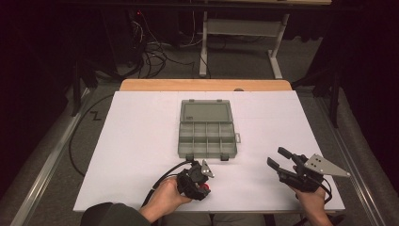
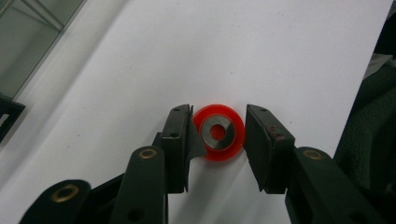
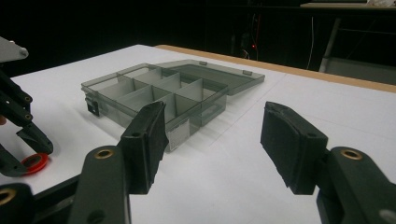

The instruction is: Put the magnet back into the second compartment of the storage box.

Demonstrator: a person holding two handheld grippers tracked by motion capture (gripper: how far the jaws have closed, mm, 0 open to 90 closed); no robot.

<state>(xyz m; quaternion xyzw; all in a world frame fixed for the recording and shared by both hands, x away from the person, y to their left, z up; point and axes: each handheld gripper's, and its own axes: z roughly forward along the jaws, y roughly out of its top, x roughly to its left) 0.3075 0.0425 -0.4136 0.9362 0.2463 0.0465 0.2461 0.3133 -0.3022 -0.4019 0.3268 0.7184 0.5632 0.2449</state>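
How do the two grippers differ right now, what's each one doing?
The left gripper points down at the white table, while the right gripper is held above it, aimed toward the open grey compartment box. The left gripper's jaws bracket a red ring with a metal centre, pads not plainly pressing; the right gripper's jaws have nothing between them. The right jaws stand wider apart. Both are black, hand-held and open.

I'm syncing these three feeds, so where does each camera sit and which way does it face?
High view: above the near edge, facing forward and down on the compartment box; both hands show.
Left gripper view: on the left gripper, facing down at the red ring.
Right gripper view: on the right gripper, facing across the table.
Shared: box, ring.
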